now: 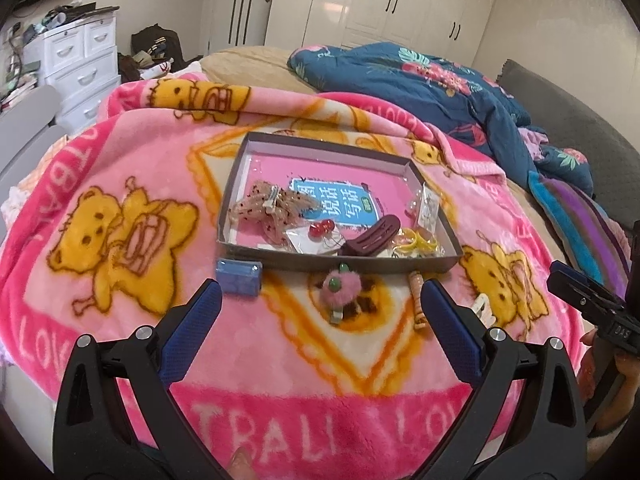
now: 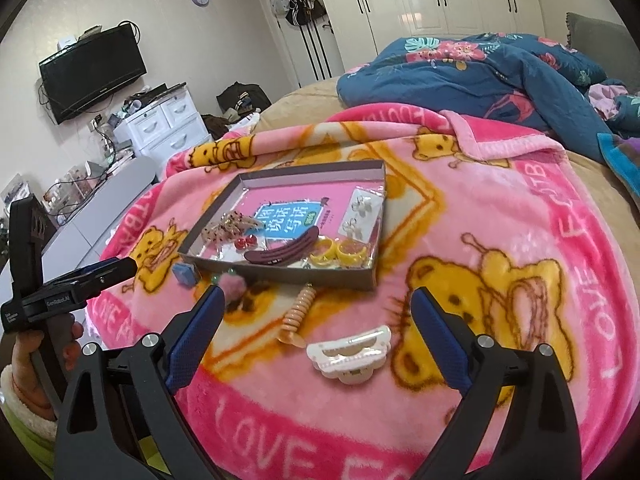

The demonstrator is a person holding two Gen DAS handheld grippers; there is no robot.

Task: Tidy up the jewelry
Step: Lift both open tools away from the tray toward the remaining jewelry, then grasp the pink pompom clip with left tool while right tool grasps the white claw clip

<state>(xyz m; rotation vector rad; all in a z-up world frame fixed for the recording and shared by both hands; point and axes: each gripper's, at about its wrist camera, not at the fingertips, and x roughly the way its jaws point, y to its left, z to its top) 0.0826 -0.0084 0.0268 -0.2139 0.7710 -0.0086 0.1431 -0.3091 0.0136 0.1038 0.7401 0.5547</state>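
Two hand-held grippers hover wide open over the bed's near edge: left hand-held gripper [image 1: 320,300] above a pink pompom clip [image 1: 340,284], right hand-held gripper [image 2: 316,308] above a white claw clip [image 2: 350,354], both clips lying before the tray [image 1: 400,264].

Blanket [image 1: 120,184]: pink, hot-pink border with white lettering, yellow-orange bears outlined in brown. Tray [image 1: 400,266]: grey walls, pink floor with a blue label. Barrette [image 2: 282,251]: dark maroon. Cherry charm [image 1: 321,227]: red. Rings [image 2: 338,255]: yellow. Small box [image 1: 239,276]: blue. Pompom clip [image 1: 339,283]: pink, green dots. Claw clip [image 2: 349,353]: cream-white. Spiral clip [image 2: 297,314]: peach. Quilt [image 1: 400,80]: navy, pink floral print. Finger pads [image 2: 196,332]: blue on black.
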